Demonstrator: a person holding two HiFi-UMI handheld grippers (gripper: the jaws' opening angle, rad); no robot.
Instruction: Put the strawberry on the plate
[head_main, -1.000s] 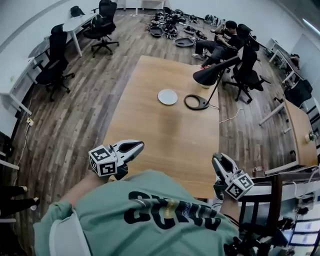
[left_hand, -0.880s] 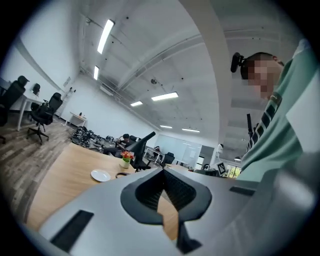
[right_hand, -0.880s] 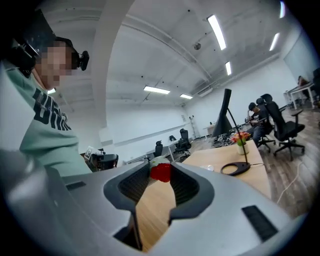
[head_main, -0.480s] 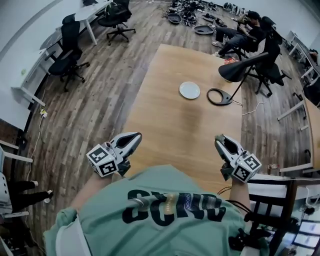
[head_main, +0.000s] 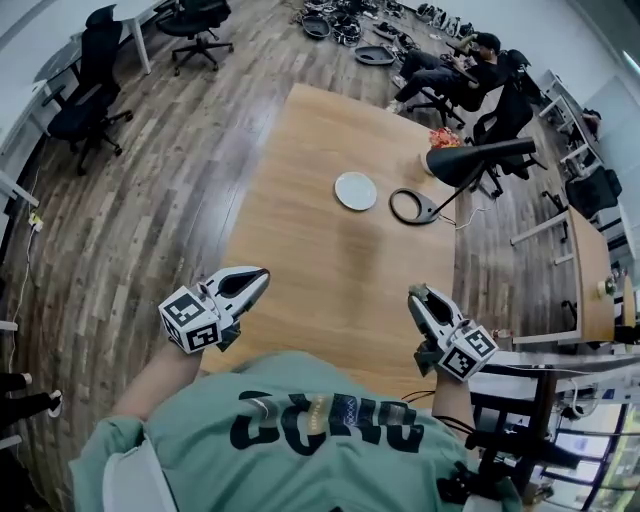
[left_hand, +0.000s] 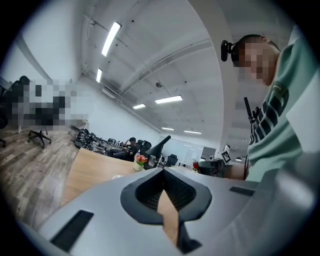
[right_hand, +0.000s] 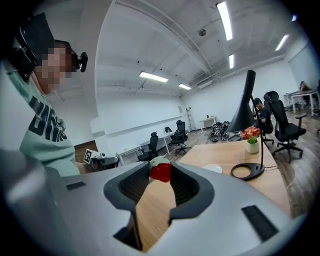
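Observation:
A red strawberry (right_hand: 161, 172) with a pale green top sits pinched between the tips of my right gripper (right_hand: 160, 169), which is shut on it. In the head view this gripper (head_main: 416, 297) hovers at the near right edge of the wooden table (head_main: 330, 270), pointing away from me. The white plate (head_main: 355, 190) lies empty far ahead at mid-table, also seen as a small plate (right_hand: 212, 169) past the jaws. My left gripper (head_main: 250, 280) hangs at the table's near left corner; its jaws (left_hand: 162, 172) meet at the tips with nothing between them.
A black desk lamp (head_main: 470, 160) with a ring base (head_main: 410, 207) stands just right of the plate. A small flower pot (head_main: 443, 138) is behind it. Office chairs (head_main: 80, 105) and a seated person (head_main: 440, 70) surround the table on the wooden floor.
The head view has swung, so the table and plate sit differently in the picture. Both grippers stay by the table's near edge, much as before.

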